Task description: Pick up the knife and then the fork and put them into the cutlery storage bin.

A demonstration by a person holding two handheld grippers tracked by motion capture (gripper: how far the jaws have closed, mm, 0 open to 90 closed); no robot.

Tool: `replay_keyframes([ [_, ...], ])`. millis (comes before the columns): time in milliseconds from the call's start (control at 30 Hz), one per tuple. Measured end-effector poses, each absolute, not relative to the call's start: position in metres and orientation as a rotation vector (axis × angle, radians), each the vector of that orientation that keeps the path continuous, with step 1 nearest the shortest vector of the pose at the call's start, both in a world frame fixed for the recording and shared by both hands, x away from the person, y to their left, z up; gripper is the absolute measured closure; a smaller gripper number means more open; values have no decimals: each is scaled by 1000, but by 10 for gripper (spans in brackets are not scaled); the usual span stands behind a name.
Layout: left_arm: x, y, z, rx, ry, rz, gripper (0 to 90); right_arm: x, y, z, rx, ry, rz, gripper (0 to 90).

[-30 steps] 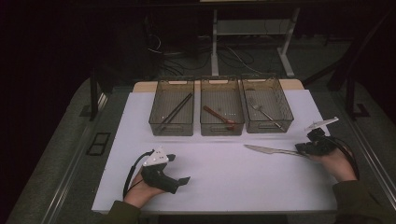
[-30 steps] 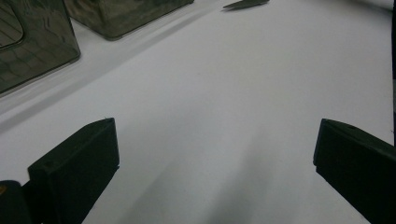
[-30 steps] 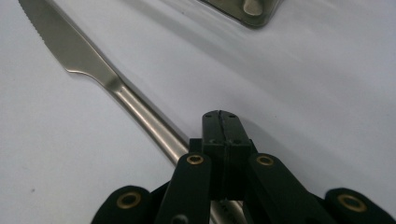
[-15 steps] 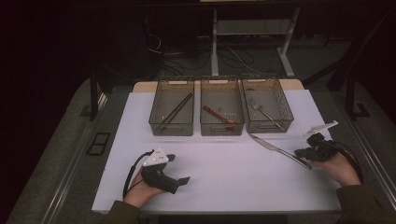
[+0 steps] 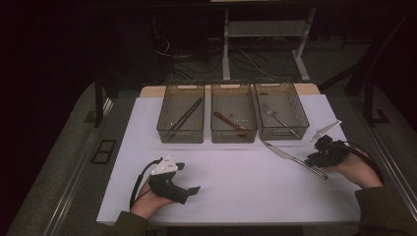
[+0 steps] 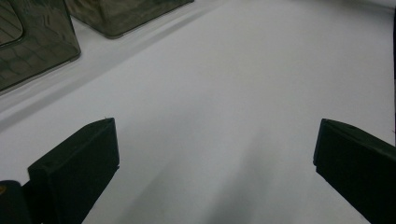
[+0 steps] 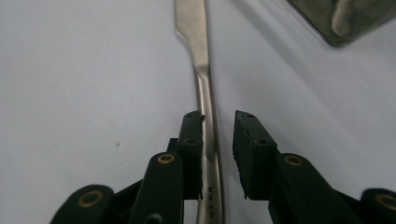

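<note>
Knife (image 7: 204,93) lying on the tabletop (image 5: 236,177) between the narrowly parted jaws, just opening, of the right hand-held gripper (image 7: 218,122); regrip its handle squarely before lifting. Left hand-held gripper (image 6: 210,154) wide, empty.

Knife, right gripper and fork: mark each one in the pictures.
knife (image 7: 202,88), right gripper view, on the handle's neck below the blade.
right gripper (image 7: 219,154), right gripper view, midway between its fingertips.
fork (image 5: 275,117), high view, mid-handle, inside the right-hand bin.
</note>
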State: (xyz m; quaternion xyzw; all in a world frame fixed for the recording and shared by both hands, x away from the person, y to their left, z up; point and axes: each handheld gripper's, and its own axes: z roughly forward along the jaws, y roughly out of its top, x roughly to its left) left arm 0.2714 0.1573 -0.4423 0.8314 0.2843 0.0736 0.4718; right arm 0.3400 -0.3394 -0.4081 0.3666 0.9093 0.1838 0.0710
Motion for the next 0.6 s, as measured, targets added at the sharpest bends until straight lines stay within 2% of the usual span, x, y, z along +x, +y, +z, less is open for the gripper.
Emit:
replay_keyframes([
  [233,271,158,-442,2036,702,181,0,359,-319,-411,1013,2863,395,699],
  [600,271,158,-443,2040,700,181,0,377,-299,-421,919,2960,230,757],
])
